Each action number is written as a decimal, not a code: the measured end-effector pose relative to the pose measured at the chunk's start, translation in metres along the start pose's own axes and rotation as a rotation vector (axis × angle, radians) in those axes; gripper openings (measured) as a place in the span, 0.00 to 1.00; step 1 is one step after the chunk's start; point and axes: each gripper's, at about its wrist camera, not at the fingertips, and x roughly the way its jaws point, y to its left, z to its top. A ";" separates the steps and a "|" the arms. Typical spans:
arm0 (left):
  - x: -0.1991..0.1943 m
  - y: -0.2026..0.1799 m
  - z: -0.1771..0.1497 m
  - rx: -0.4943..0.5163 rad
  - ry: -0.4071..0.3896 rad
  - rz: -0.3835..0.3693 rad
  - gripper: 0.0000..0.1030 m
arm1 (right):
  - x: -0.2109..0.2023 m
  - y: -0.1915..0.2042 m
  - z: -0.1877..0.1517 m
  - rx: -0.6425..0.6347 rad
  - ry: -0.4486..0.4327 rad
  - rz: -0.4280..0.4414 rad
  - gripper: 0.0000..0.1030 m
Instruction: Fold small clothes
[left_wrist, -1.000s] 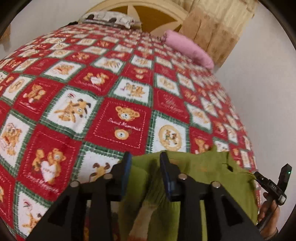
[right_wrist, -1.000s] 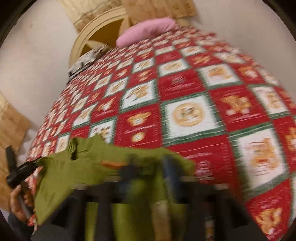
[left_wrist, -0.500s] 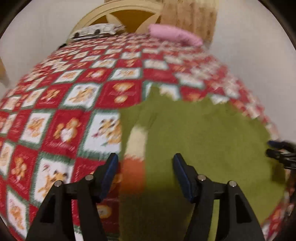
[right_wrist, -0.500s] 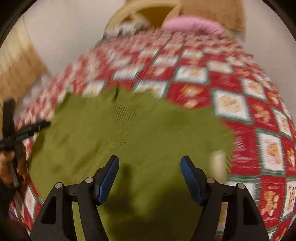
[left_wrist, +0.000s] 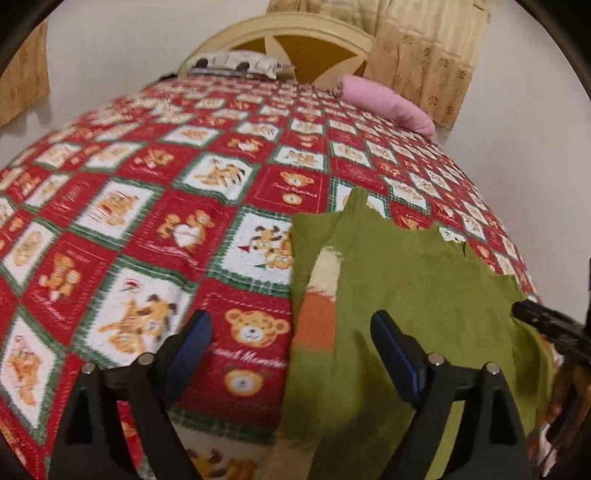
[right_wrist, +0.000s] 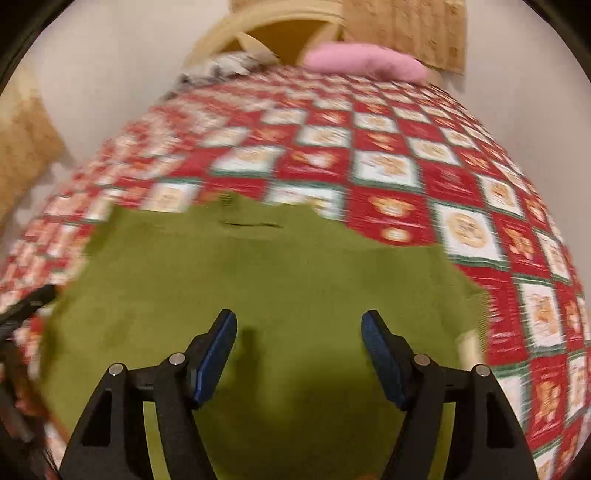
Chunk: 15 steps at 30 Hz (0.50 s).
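A small olive-green knit sweater (left_wrist: 417, 295) lies spread flat on the bed near its front edge. Its sleeve, with cream and orange stripes (left_wrist: 317, 306), is folded along its left side. My left gripper (left_wrist: 291, 350) is open and empty, hovering over the sweater's left edge. My right gripper (right_wrist: 299, 354) is open and empty above the middle of the sweater (right_wrist: 277, 280). The right gripper's black body (left_wrist: 550, 328) shows at the right edge of the left wrist view.
The bed is covered by a red, white and green teddy-bear quilt (left_wrist: 155, 206). A pink pillow (left_wrist: 388, 103), a patterned pillow (left_wrist: 236, 62) and a cream headboard (left_wrist: 280, 29) are at the far end. White walls and tan curtains surround the bed.
Both grippers opened and let go of the sweater, which now lies flat on the quilt. Both have drawn back and up from it.
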 end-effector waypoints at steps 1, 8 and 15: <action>0.002 -0.001 -0.002 0.005 -0.008 0.011 0.89 | -0.003 0.011 -0.002 0.001 -0.002 0.062 0.68; 0.019 0.016 -0.013 -0.073 0.015 -0.018 0.95 | 0.051 0.071 -0.002 -0.094 0.113 0.028 0.69; 0.012 0.017 -0.019 -0.096 -0.026 -0.037 0.96 | 0.089 0.060 0.035 -0.023 0.099 -0.043 0.71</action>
